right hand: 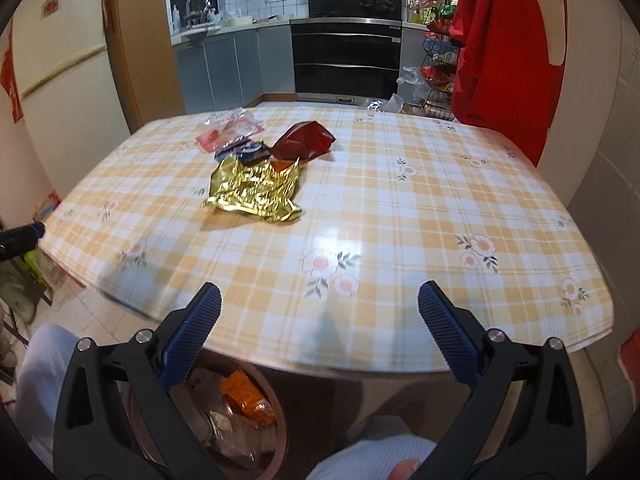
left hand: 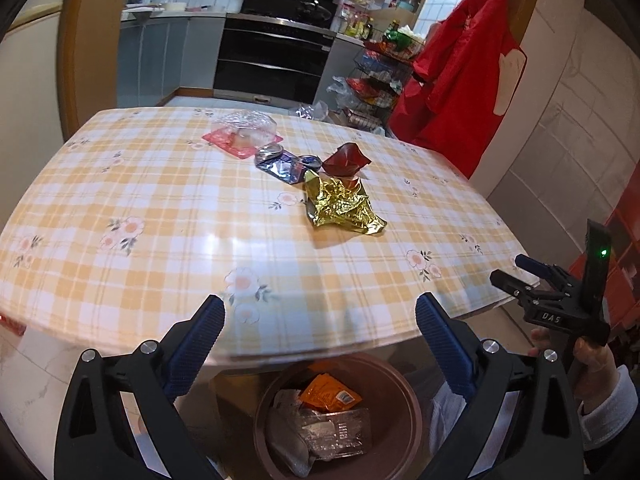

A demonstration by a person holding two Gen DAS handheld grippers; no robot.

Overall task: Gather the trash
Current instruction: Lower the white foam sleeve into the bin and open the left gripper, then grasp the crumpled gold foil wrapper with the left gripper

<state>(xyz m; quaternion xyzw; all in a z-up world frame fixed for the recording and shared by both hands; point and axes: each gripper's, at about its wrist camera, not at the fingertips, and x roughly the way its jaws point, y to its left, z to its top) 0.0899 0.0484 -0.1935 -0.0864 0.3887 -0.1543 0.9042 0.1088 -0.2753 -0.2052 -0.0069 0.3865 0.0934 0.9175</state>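
Trash lies mid-table: a crumpled gold foil wrapper (left hand: 344,208) (right hand: 256,192), a red wrapper (left hand: 345,159) (right hand: 302,141), a crushed blue can (left hand: 286,165) (right hand: 246,152) and a clear and pink plastic pack (left hand: 245,131) (right hand: 230,128). A brown bin (left hand: 340,412) (right hand: 224,408) holding wrappers stands on the floor below the table's near edge. My left gripper (left hand: 320,320) is open and empty above the bin. My right gripper (right hand: 319,312) is open and empty over the near edge; it also shows in the left wrist view (left hand: 516,272).
The table has a yellow checked floral cloth (left hand: 160,208) (right hand: 420,208). Behind it are a kitchen with an oven (left hand: 276,60), a wire rack of goods (left hand: 380,80) and a hanging red garment (left hand: 472,68) (right hand: 504,40). A fridge (right hand: 52,60) stands at the left.
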